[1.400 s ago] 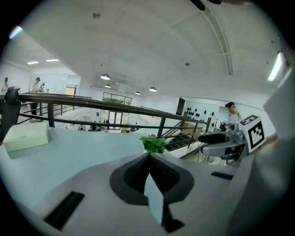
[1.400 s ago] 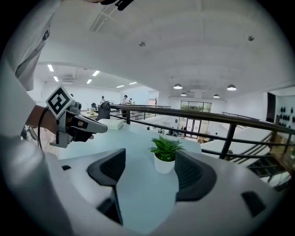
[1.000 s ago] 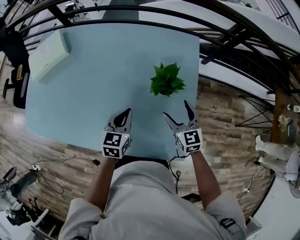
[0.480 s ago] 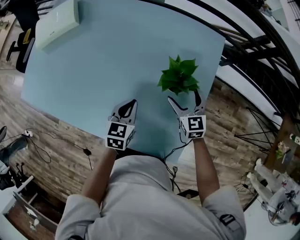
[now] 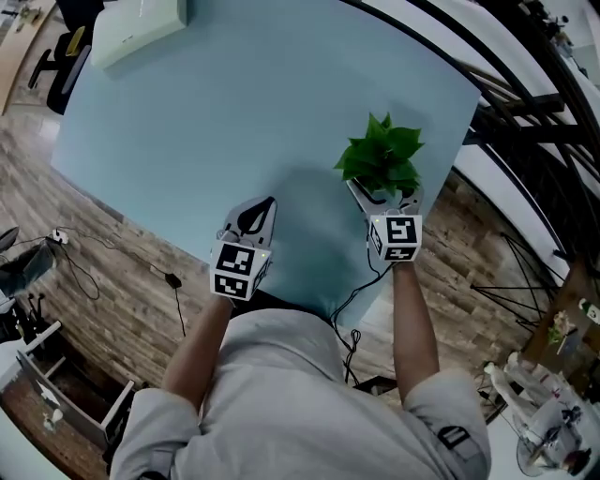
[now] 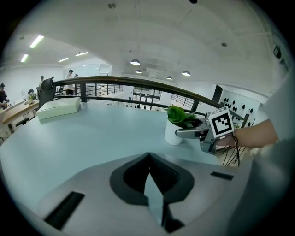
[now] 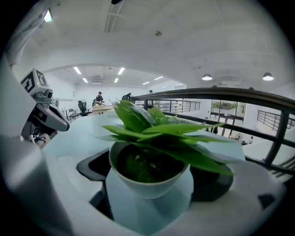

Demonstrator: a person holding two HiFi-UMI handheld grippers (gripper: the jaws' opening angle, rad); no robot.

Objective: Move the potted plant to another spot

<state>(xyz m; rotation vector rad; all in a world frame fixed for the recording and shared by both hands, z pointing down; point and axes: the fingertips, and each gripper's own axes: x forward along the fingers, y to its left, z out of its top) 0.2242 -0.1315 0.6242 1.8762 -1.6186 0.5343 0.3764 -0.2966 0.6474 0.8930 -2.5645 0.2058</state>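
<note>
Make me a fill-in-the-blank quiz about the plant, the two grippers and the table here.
1. The right gripper, whose jaws have just been opening, has the plant's white ____ between them, with the pads not pressing on it.
2. The left gripper has its jaws ____, with nothing between them.
3. The potted plant has ____ leaves.
4. A pale box lies at a far ____ of the light blue table.

Missing words: pot; shut; green; corner.
</note>
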